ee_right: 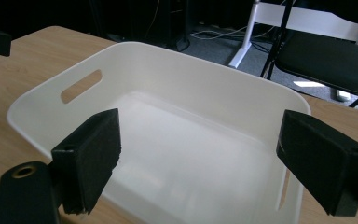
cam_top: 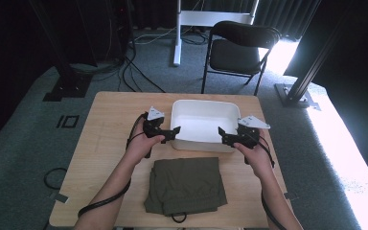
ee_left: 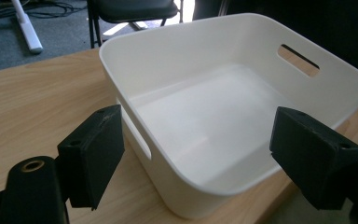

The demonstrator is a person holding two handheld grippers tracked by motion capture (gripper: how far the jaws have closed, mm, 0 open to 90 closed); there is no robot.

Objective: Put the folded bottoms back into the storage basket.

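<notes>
- The white bin (cam_top: 202, 114) sits on the table (cam_top: 105, 134) at the far centre, at 12 o'clock from the folded olive garment (cam_top: 186, 184).
- The left gripper (cam_top: 170, 132), jaws released and holding nothing, is just beside the bin's 9 o'clock end.
- The right gripper (cam_top: 224, 136), likewise spread wide, is at its 3 o'clock end.

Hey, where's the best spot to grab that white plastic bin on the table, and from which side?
Grip the white bin at its two short end walls, where each has a handle slot. Come in from the left end with the left gripper and from the right end with the right gripper. The upright, thin walls should fit between open jaws, and two opposite holds would probably keep it level.
</notes>
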